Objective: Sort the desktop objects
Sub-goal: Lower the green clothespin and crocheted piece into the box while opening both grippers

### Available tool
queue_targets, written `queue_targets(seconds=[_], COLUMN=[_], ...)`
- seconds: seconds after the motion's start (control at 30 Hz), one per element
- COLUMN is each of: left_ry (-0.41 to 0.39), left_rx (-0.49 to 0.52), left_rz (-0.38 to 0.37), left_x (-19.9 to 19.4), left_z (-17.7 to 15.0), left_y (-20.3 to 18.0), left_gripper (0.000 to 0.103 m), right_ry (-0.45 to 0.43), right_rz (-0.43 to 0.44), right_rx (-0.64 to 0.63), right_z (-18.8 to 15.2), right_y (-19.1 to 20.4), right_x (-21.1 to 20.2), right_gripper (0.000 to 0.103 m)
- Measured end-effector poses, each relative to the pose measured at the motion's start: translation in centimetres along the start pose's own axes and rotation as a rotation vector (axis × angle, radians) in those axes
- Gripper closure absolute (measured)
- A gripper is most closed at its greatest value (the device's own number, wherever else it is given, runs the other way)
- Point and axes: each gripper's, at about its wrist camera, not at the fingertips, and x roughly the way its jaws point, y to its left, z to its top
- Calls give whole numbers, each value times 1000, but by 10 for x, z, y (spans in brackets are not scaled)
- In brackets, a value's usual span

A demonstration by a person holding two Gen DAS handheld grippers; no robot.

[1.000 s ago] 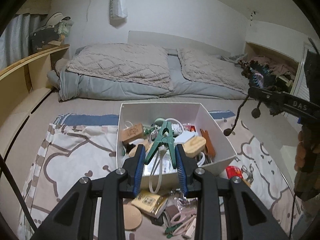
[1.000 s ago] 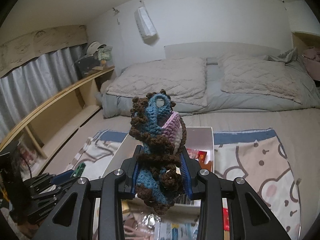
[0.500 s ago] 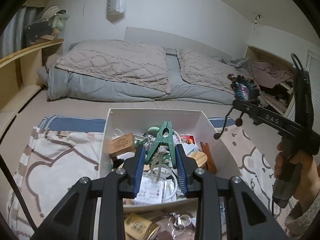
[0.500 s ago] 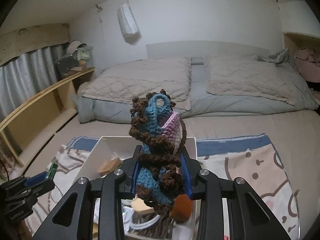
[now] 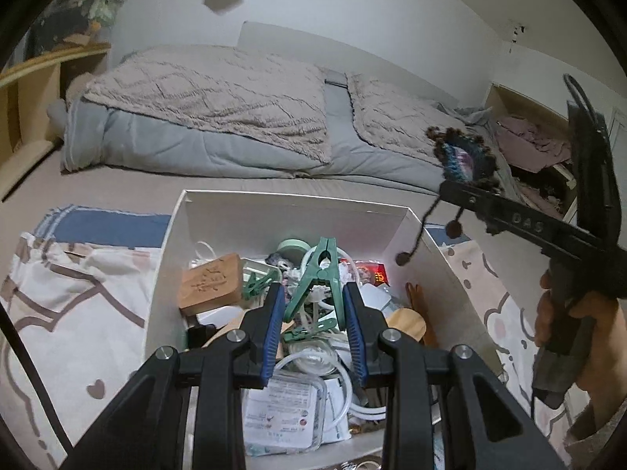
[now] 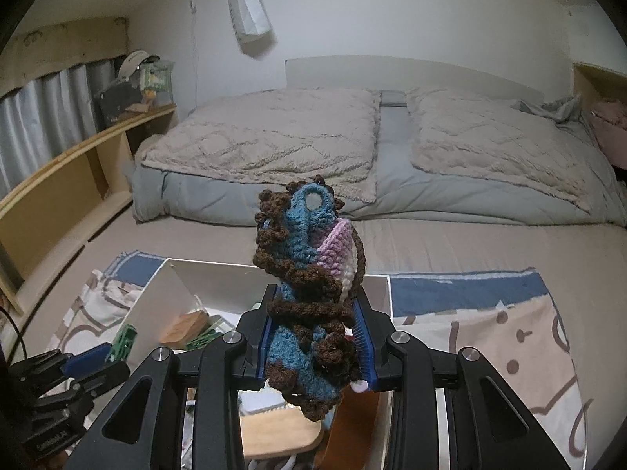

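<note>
White open box [image 5: 274, 211], set on a patterned blanket [image 5: 70, 313] spread over the bed surface; we take it as the receiving container. Contents we can list: a tan wooden block [image 5: 211, 284] with carved marks at the left; a pale green round piece [image 5: 292, 246] toward the far wall; a red packet [image 5: 372, 272] at the right; a light wooden disc [image 5: 405, 321] and an orange-brown piece [image 5: 415, 297] along the right wall; coiled white cable [image 5: 341, 372] and a clear printed packet [image 5: 282, 411] at the near end; small green clips [image 5: 256, 286] beside the block. The rest of the heap is too jumbled for us to name.

Green clothespin [image 5: 319, 278]: held above the box contents by our left gripper [image 5: 313, 313], whose blue pads are closed on its two legs, its nose pointing to the far side.

Crocheted piece [image 6: 309, 286], blue, brown, pink and white, with a loop at its top: clamped upright between the closed pads of our right gripper [image 6: 315, 337], over the near right part of the box. In the left wrist view the same piece shows at the right, above the box's right wall, two brown pom-poms [image 5: 454, 228] hanging from it on cords; a hand [image 5: 580, 333] grips the tool's handle there.

Surroundings: two beige quilted covers [image 6: 274, 137] over a grey duvet on the far side; wooden shelving [image 6: 78, 164] at the left; a white bag [image 6: 249, 15] hanging on the far wall.
</note>
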Motion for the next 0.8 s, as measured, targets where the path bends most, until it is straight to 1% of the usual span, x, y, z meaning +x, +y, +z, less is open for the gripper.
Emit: queue_targets(seconds=[0.1, 0.2, 0.27, 0.37, 0.47, 0.53, 0.63, 0.8], left_ry=[1, 13, 21, 34, 60, 75, 80, 96], left_rx=[-1, 14, 16, 15, -9, -13, 8, 8], left_rz=[-12, 4, 0, -3, -16, -16, -17, -27], left_x=[8, 19, 24, 32, 41, 46, 49, 51], left_z=[3, 10, 12, 16, 16, 15, 14, 11], left_y=[0, 1, 3, 8, 15, 17, 20, 26], left_gripper=[73, 73, 73, 73, 73, 73, 73, 73], right_ry=[25, 82, 113, 159, 211, 263, 327, 443], right_rz=[-10, 1, -11, -37, -55, -54, -54, -96], right_rx=[-21, -1, -12, -69, -127, -163, -217, -274], right_z=[1, -2, -3, -6, -8, -9, -14, -27], right_y=[2, 0, 1, 5, 10, 16, 22, 25], right_x=[13, 29, 38, 50, 62, 74, 87, 109], right_gripper=[67, 67, 67, 67, 67, 67, 67, 67])
